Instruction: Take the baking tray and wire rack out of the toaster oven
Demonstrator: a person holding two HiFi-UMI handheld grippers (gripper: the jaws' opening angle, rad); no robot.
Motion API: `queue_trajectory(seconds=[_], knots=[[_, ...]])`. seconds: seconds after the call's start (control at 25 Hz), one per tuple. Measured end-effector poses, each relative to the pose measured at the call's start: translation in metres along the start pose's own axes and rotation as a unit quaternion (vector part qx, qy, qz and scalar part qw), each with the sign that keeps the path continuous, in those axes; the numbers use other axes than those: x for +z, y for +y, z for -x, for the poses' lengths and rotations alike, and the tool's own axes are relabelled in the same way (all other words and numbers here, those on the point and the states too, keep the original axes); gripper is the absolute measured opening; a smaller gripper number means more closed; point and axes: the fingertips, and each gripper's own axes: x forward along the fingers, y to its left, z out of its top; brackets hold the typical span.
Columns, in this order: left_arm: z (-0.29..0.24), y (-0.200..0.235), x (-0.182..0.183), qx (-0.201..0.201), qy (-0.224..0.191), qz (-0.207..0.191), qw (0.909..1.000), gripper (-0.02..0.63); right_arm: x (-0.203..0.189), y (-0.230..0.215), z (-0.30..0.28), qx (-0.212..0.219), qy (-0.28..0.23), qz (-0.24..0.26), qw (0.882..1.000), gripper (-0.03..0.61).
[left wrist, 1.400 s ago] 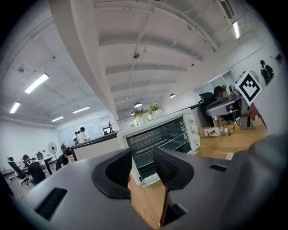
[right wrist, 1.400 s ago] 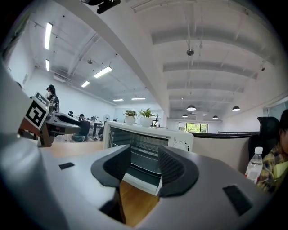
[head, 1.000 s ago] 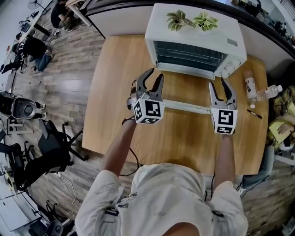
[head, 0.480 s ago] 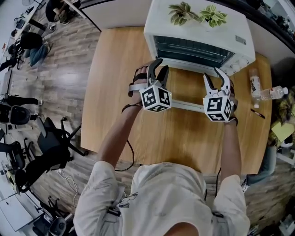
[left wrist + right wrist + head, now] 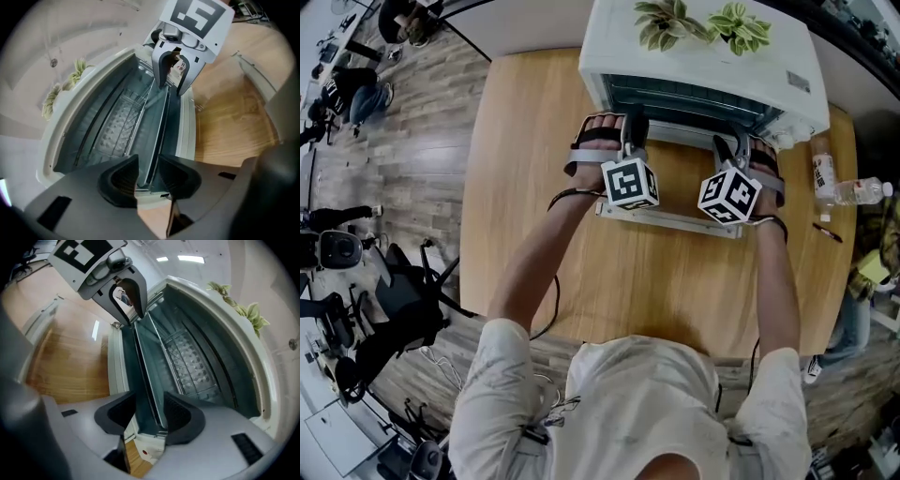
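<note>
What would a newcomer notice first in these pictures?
A white toaster oven stands open at the far edge of the table. The left hand-held gripper and right hand-held gripper reach into it, the front rim of the baking tray between each one's jaws; the left's have just been closing.

From the head view we cannot see inside the toaster oven (image 5: 703, 70). The picture's top edge cuts off its back. The left hand (image 5: 600, 141) and right hand (image 5: 766, 167) cover much of its open door (image 5: 670, 218). Right of the oven, a bottle (image 5: 823, 176) carries print too small for us to read.
</note>
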Motion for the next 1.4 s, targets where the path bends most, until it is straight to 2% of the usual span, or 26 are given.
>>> queue_trajectory(seconds=[0.36, 0.52, 0.68, 0.76, 0.8, 0.84, 0.88, 1.04, 1.4], knots=[[-0.040, -0.003, 0.008, -0.010, 0.019, -0.049, 0.9986, 0.144, -0.006, 0.000, -0.035, 0.005, 0.039, 0.054, 0.998, 0.186], [-0.052, -0.014, 0.011, -0.024, 0.021, -0.088, 0.9956, 0.144, -0.005, 0.004, -0.049, 0.006, 0.056, 0.082, 0.995, 0.184], [-0.066, -0.023, 0.012, -0.042, 0.024, -0.082, 0.9955, 0.144, -0.010, 0.000, -0.067, -0.013, 0.082, 0.100, 0.991, 0.172], [-0.074, -0.022, 0.011, -0.035, 0.032, -0.098, 0.9940, 0.142, -0.011, -0.003, -0.073, -0.027, 0.087, 0.105, 0.990, 0.137], [-0.077, -0.020, 0.009, -0.024, 0.035, -0.112, 0.9927, 0.123, -0.011, -0.005, -0.074, -0.037, 0.086, 0.108, 0.990, 0.130], [-0.079, -0.016, 0.009, -0.015, 0.037, -0.124, 0.9915, 0.066, -0.010, -0.008, -0.074, -0.046, 0.084, 0.113, 0.989, 0.089], [-0.080, -0.014, 0.009, -0.011, 0.038, -0.131, 0.9906, 0.044, -0.009, -0.011, -0.075, -0.053, 0.083, 0.119, 0.988, 0.063], [-0.080, -0.014, 0.009, -0.016, 0.038, -0.136, 0.9898, 0.040, -0.009, -0.011, -0.075, -0.068, 0.073, 0.148, 0.984, 0.058], [-0.080, -0.014, 0.009, -0.019, 0.041, -0.124, 0.9913, 0.038, -0.008, -0.011, -0.075, -0.075, 0.073, 0.134, 0.985, 0.057]])
